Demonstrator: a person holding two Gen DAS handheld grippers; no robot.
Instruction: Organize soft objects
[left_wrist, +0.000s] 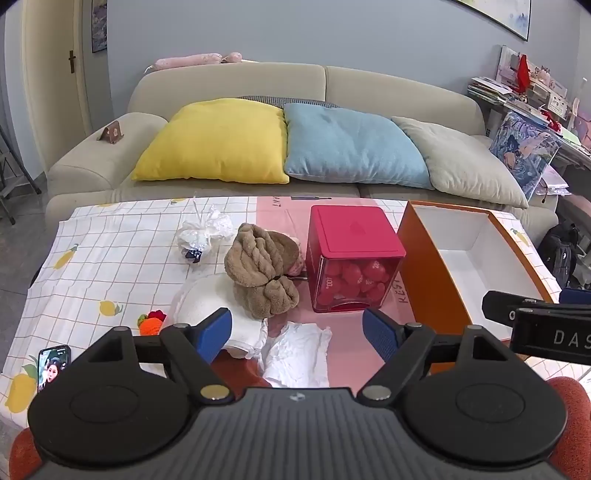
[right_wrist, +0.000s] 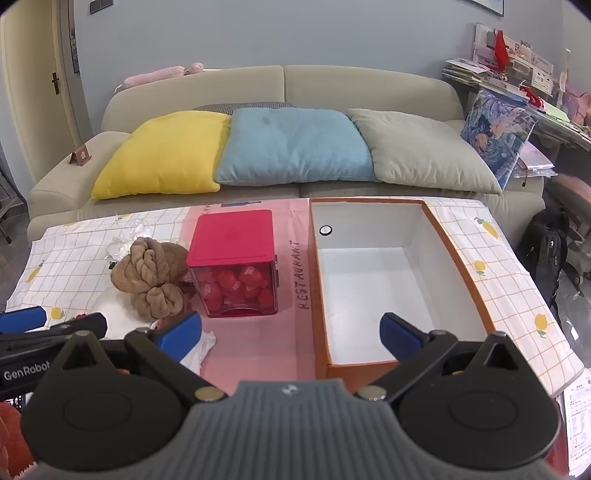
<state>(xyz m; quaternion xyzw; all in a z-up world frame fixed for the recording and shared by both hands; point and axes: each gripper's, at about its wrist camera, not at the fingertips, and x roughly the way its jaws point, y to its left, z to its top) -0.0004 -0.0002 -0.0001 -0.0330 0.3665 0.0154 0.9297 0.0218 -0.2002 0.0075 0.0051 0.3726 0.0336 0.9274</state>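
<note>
both grippers tilt downward over the table (left_wrist: 92, 266). the left gripper (left_wrist: 297, 334) has its jaws wide apart with nothing between them, hovering above a white cloth (left_wrist: 295, 354); the brown knotted towel (left_wrist: 260, 269) lies just beyond, beside the red box (left_wrist: 354, 254). the right gripper (right_wrist: 291, 334) is likewise spread and empty, at the near end of the open orange box (right_wrist: 319, 295), the towel off to its left.

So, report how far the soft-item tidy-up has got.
Done: nothing; the orange box is empty. In hand: nothing; left tongs and right tongs both hang open. Left: brown twisted towel, white cloth, crumpled wipe, all on the table.
</note>
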